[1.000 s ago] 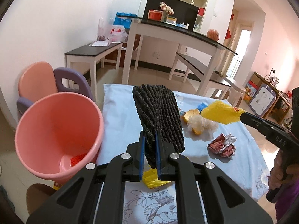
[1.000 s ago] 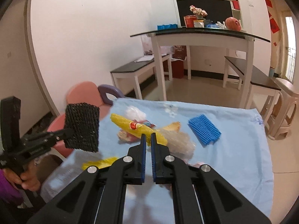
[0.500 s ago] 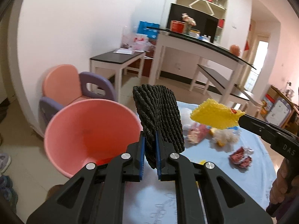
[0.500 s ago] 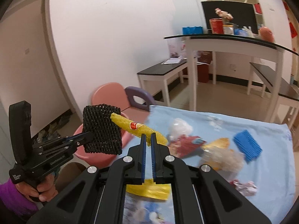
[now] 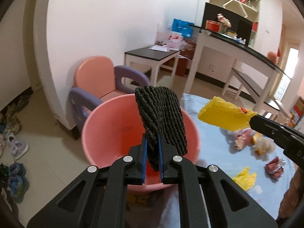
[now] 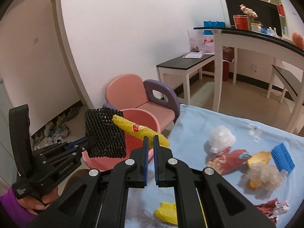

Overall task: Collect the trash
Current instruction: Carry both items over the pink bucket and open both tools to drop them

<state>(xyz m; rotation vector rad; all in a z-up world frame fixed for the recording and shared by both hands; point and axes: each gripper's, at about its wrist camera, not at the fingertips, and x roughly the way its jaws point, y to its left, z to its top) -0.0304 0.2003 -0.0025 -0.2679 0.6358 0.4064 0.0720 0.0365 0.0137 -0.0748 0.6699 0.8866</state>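
Note:
My left gripper [image 5: 152, 139] is shut on a black foam net [image 5: 161, 117] and holds it above the open pink bucket [image 5: 114, 125]. My right gripper [image 6: 149, 141] is shut on a yellow foam net [image 6: 140, 130] with a red sticker, held near the bucket's rim [image 6: 152, 119] beside the black net [image 6: 104, 134]. In the left wrist view the yellow net [image 5: 224, 115] hangs just right of the bucket, over the table edge. Something red lies at the bucket's bottom [image 5: 150, 171].
On the light-blue tablecloth [image 6: 237, 129] lie a white plastic wad [image 6: 221, 137], red wrappers [image 6: 228, 159], orange peel [image 6: 258, 158], a blue foam net [image 6: 283, 157], a yellow scrap [image 6: 167, 212] and crumpled red paper [image 6: 273, 207]. A pink-purple child's chair [image 6: 140, 96] stands behind the bucket. Shoes [image 5: 17, 146] lie on the floor.
Both grippers have swung left from over the table toward the bucket, carrying their nets. The black net now sits over the bucket's opening and the yellow net is close beside it.

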